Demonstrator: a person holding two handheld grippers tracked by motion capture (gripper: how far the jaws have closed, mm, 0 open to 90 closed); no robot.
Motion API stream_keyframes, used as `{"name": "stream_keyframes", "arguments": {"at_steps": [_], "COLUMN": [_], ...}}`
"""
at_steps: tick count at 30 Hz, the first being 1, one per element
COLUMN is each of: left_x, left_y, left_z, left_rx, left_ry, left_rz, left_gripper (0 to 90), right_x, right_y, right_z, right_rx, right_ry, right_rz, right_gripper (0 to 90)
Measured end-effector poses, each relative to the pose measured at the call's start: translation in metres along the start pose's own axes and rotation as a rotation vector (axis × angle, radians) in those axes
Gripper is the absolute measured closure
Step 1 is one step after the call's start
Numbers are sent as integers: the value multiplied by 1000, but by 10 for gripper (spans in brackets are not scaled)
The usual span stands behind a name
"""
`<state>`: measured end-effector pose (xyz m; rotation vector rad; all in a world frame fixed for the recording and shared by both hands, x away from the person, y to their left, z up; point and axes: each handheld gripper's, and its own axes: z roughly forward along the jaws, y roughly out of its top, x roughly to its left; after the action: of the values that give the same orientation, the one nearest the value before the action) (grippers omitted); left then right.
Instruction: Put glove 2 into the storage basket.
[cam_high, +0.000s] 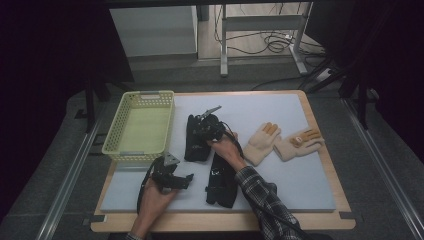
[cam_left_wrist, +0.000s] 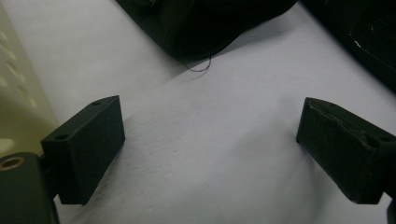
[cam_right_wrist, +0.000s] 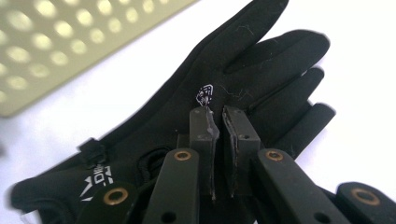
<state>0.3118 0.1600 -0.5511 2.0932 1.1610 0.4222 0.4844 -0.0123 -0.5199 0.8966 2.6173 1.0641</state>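
A black glove (cam_high: 194, 147) lies flat on the white mat (cam_high: 280, 172), fingers pointing away from me. My right gripper (cam_high: 201, 129) sits on its back; in the right gripper view the gripper (cam_right_wrist: 220, 122) has its jaws closed to a thin slit, pinching the glove (cam_right_wrist: 261, 60). A second black glove (cam_high: 222, 182) lies nearer me. My left gripper (cam_high: 186, 179) hovers low over bare mat with its jaws wide apart and nothing between them (cam_left_wrist: 210, 126). Just ahead of it are the first glove's cuff (cam_left_wrist: 210, 23) and the second glove (cam_left_wrist: 369, 42).
A yellow perforated basket (cam_high: 116, 135) stands at the mat's left, close to both grippers (cam_left_wrist: 14, 102) (cam_right_wrist: 56, 46). Two beige knitted gloves (cam_high: 261, 143) (cam_high: 299, 143) lie at the right. The mat rests on a wooden board (cam_high: 327, 165).
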Motion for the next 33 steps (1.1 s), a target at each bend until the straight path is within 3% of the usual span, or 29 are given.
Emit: {"name": "stream_keyframes", "arguments": {"at_steps": [6,9,15,16,24,26,28,33], "left_x": [0,0,0,0,0,0,0,0], "left_y": [0,0,0,0,0,0,0,0], "left_z": [0,0,0,0,0,0,0,0], "left_rx": [1,1,1,1,-1,-4,-4,0], "left_ry": [0,0,0,-1,-2,-1,0,0], "left_rz": [1,5,2,3,4,0,0,6], "left_gripper": [80,80,80,80,80,80,80,80], "right_x": [1,7,12,14,26,27,30,36], "right_y": [6,12,12,9,-19,-22,-40,-61], "right_z": [-21,-44,-71,-84,-124,-127,-141,-154], "right_rx": [-54,-91,-126,-137,-145,-146,-150,-157], "right_ry": [27,35,44,46,38,40,49,48], "right_rz": [34,37,45,51,87,92,127,147], "right_gripper": [819,819,818,817,816,816,816,815]}}
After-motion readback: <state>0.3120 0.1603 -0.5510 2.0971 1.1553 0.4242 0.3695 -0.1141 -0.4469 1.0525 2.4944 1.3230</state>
